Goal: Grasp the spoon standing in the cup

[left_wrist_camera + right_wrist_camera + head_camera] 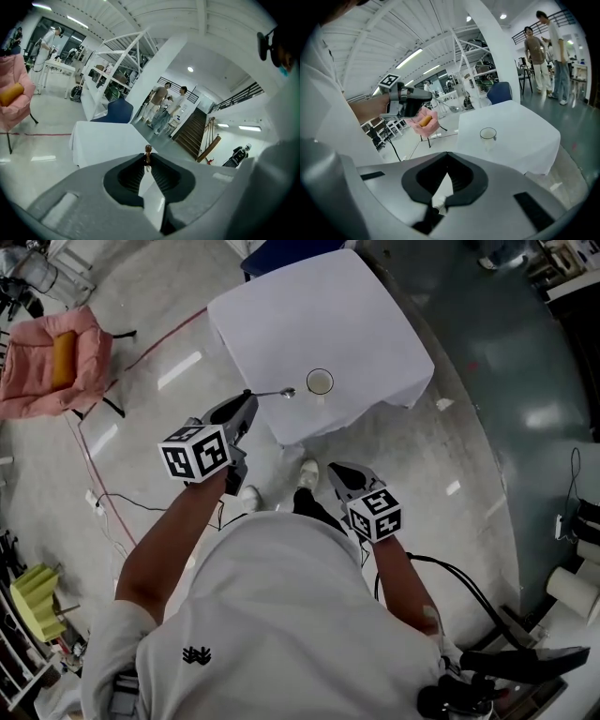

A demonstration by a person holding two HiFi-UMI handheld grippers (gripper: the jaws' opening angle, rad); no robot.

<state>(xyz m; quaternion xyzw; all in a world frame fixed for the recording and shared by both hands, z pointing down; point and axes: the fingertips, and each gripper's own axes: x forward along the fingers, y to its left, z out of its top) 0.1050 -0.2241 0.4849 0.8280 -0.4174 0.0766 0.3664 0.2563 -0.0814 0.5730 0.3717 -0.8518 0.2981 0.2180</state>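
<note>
Nearest the lens, low in the head view: white shirt (281, 596) across the person's back, with 1 small black logo (196, 653), too small to read. Only other markings: black-and-white square markers on 2 cubes, left cube (195, 453) and right cube (375, 513), patterns rather than letters.

Up ahead, left gripper (249, 401) held just off the near-left edge of the table (319, 315), jaws pinched narrow on the spoon (274, 393). Out of the cup (320, 382), that spoon: roughly level in the air, handle clamped at the jaw tips, bowl end pointing toward the cup and stopping just short of its rim, not touching. Seen end-on in the left gripper view as 1 short brownish stub poking past the closed tips.

Upright on the white cloth, near the table's near edge, the cup: clear-walled with a dark rim in the right gripper view.

Lower and closer to the body, beside the shoes (307, 472), right gripper (336, 470): jaws closed together with nothing between them, aimed at the table, well apart from cup and spoon.

Off to the left on the pale floor: pink chair (37, 381) with orange cushion (62, 360), and red cable (159, 341) trailing toward the table.
</note>
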